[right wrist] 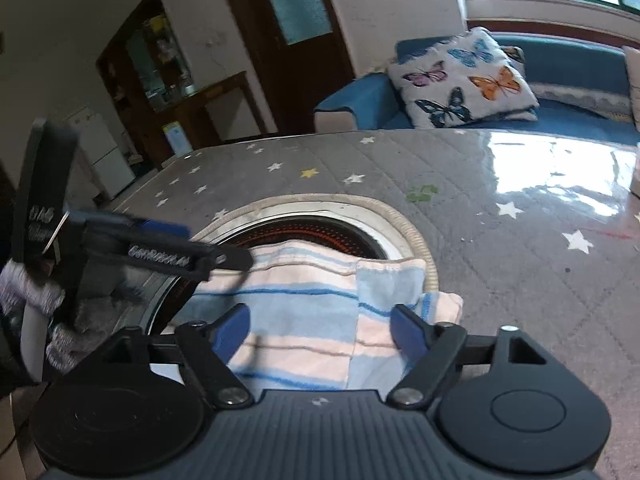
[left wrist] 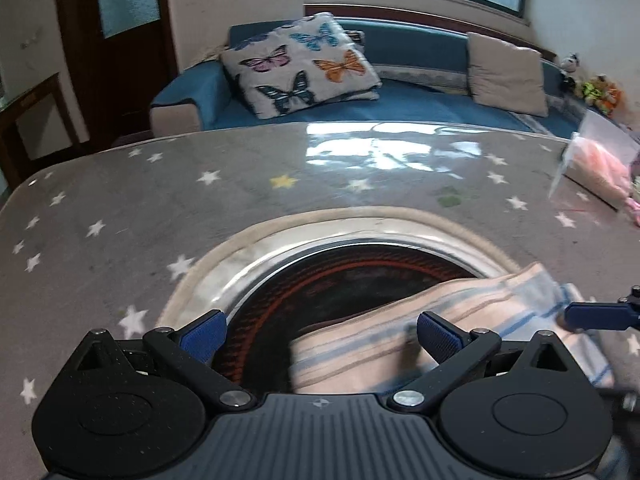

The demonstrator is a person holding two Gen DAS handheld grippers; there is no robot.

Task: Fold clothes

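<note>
A striped cloth (right wrist: 312,312) in pink, white and blue lies folded on the grey star-patterned table cover (right wrist: 500,240), partly over the round opening (right wrist: 312,228) in the table. It also shows in the left wrist view (left wrist: 400,332). My right gripper (right wrist: 320,332) is open, its fingers spread just above the cloth's near part. My left gripper (left wrist: 320,336) is open above the cloth's left end, and it shows at the left of the right wrist view (right wrist: 168,248). A right gripper finger (left wrist: 596,316) shows at the right edge of the left wrist view.
The round opening (left wrist: 352,272) has a metal rim and a dark grate with red rings. A clear bag with pink contents (left wrist: 600,164) lies at the table's far right. A blue sofa (left wrist: 400,104) with a butterfly pillow (left wrist: 300,68) stands behind the table.
</note>
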